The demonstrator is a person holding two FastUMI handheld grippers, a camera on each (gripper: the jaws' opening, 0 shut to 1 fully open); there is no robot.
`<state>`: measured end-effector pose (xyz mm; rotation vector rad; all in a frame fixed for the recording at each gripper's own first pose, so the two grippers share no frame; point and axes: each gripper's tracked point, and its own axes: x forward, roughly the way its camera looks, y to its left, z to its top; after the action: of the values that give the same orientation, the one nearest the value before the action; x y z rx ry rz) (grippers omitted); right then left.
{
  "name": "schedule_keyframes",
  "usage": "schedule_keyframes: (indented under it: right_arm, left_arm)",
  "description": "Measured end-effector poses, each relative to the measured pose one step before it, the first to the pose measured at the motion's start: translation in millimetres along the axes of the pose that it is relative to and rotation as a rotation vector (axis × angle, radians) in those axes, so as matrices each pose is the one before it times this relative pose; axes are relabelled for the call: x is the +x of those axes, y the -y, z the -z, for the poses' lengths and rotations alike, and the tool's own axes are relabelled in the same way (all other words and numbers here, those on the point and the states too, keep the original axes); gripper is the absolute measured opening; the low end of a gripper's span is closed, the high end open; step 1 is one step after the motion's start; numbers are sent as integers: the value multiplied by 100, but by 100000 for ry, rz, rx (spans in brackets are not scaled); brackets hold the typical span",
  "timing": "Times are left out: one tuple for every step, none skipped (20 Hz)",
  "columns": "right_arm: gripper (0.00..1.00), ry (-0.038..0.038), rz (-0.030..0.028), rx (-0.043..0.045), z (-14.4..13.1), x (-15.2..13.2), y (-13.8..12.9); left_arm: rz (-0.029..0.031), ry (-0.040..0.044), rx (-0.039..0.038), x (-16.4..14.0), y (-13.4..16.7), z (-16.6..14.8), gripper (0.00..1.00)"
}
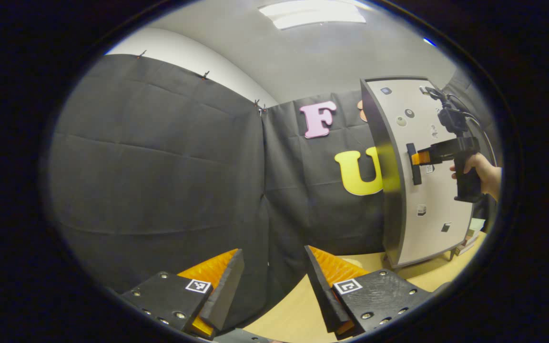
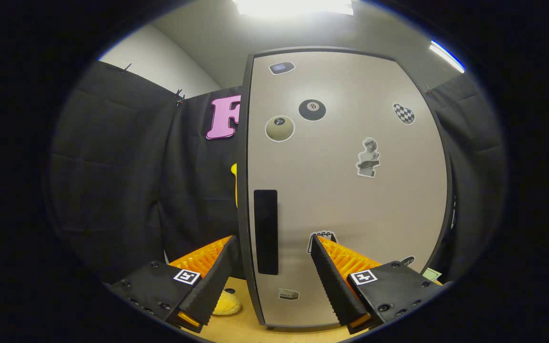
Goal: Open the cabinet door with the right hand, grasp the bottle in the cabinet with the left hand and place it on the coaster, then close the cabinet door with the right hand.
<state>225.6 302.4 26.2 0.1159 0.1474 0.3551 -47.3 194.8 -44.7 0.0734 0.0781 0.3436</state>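
**Right gripper lined up on the door handle; the cabinet is not yet open**

In the right gripper view, the right gripper (image 2: pixel 270 252) has its fingers spread wide, nothing between them. Just beyond them stands the cabinet door (image 2: pixel 350 190), a pale panel dotted with stickers, and its dark upright handle (image 2: pixel 265 232) sits in the gap between the two fingers, close to the door's left edge. Low beside the left finger, a small yellow thing (image 2: pixel 227 304) lies on the wooden tabletop (image 2: pixel 236 328); it may be the coaster, though so little of it shows that I cannot be sure.

In the left gripper view, the left gripper (image 1: pixel 274 257) is also parted and empty, held low over the tabletop and facing the booth's black cloth. Farther off to its right stands the cabinet, with the right gripper's tips right at the handle and a hand (image 1: pixel 477 169) around its grip.

The step in hand looks like the first one: opening the door. The door appears closed, so the bottle is presumably inside, behind it. The next move calls for closing the fingers on the handle and pulling so the door swings out, while the left gripper waits clear of that swing.
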Motion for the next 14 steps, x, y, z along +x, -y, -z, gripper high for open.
schedule_keyframes:
  right_arm:
    - [98,-821,174,849,111,614,-184]
    - [98,-419,-228,425,27,577,-259]
    - [99,-254,684,-111,-25,537,-39]
    - [94,-392,723,-435,36,543,-4]
    - [90,-525,287,-487,14,518,-89]
    - [88,-561,922,-290,94,354,-38]
    - [78,-1084,438,-504,76,455,-88]
    - [75,-1784,403,-712,337,391,-61]
    - [73,-2054,-107,-281,354,278,-154]
    - [73,-1938,-562,-182,345,274,-226]
    - [73,-1410,-213,-349,274,270,-138]
    - [68,-1560,-29,-681,314,209,-32]
    - [73,-1470,-18,-325,311,164,-82]
    - [73,-131,2906,-197,91,554,361]
  left_arm:
    - [-749,-353,9,98,-149,221,78]
    - [-818,-523,-161,48,-117,244,78]
    - [-646,-472,-257,110,-206,263,78]
    - [-700,-531,-376,178,-380,365,78]
    - [-552,-492,-258,155,-511,137,75]
    - [-526,-325,-198,73,-585,6,75]
    - [-514,-285,-201,-58,-461,179,75]
    - [-427,-251,-231,-2,-237,24,75]
    - [-344,-210,-260,-80,-93,97,78]
    - [-154,-108,-215,0,-127,67,75]
    - [-126,113,-92,-151,-193,82,75]
    - [-181,130,130,-57,-59,-19,75]
    - [-194,250,189,-71,-145,-46,75]
    - [-118,433,254,-66,-28,-213,75]
